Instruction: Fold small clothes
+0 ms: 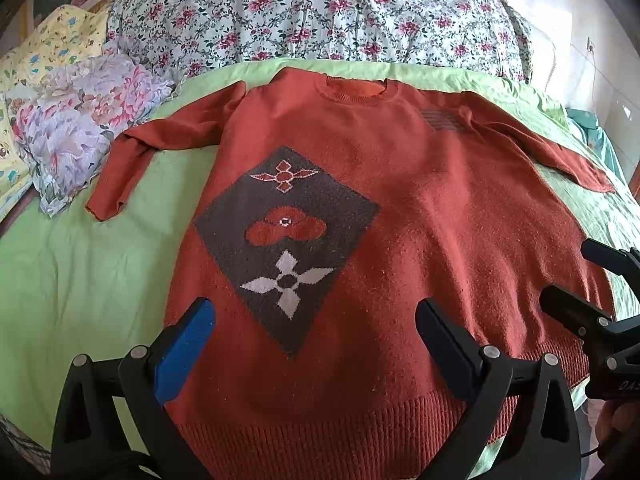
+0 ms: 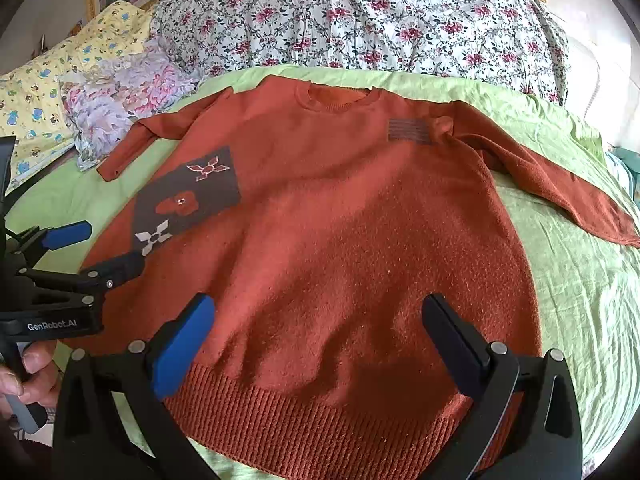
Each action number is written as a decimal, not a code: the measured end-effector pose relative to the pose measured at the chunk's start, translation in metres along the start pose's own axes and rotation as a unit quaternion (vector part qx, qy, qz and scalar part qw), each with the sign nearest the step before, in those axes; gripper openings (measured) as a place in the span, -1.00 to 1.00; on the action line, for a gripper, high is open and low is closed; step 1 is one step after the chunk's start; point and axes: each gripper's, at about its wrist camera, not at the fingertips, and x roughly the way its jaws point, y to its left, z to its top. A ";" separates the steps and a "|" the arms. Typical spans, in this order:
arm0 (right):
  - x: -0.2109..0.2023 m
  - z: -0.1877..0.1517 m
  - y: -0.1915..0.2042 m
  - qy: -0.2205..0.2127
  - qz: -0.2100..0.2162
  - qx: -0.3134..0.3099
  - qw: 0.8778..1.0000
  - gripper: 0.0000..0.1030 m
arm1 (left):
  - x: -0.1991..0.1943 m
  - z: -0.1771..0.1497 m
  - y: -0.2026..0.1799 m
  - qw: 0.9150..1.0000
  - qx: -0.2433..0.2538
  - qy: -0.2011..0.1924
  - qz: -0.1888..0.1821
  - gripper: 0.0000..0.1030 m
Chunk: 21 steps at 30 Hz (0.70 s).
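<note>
A rust-orange knit sweater lies flat and face up on the green sheet, collar away from me, both sleeves spread out. A brown diamond patch with flower motifs marks its front. My left gripper hovers open above the lower front, over the patch's bottom corner, with nothing between its fingers. My right gripper hovers open over the lower right part near the ribbed hem, also holding nothing. Each gripper shows in the other's view: the right gripper, the left gripper.
A floral quilt is heaped behind the collar. A folded flowered cloth and a yellow patterned pillow lie at the far left. A hand holds the left gripper's handle. Green sheet shows on both sides.
</note>
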 end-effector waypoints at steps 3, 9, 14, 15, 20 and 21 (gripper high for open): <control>-0.001 -0.001 0.001 0.002 0.000 0.000 1.000 1.00 | 0.000 0.000 0.001 1.000 0.000 0.002 -0.001 0.95; 0.001 0.000 0.001 0.001 0.000 0.000 1.000 1.00 | 0.002 0.003 0.001 1.000 0.002 0.002 -0.002 0.95; -0.005 -0.005 -0.002 0.020 0.001 -0.007 1.000 1.00 | 0.002 0.004 0.000 1.000 0.002 0.003 -0.004 0.95; -0.005 -0.005 -0.002 0.021 0.000 -0.007 1.000 1.00 | 0.002 0.003 0.001 1.000 0.002 0.003 -0.004 0.95; 0.001 -0.001 -0.002 0.015 -0.012 -0.011 1.000 1.00 | 0.001 0.003 0.000 1.000 0.003 0.000 -0.005 0.95; 0.000 -0.001 -0.002 0.014 -0.010 -0.009 1.000 1.00 | 0.002 0.003 0.000 1.000 0.002 -0.001 -0.006 0.95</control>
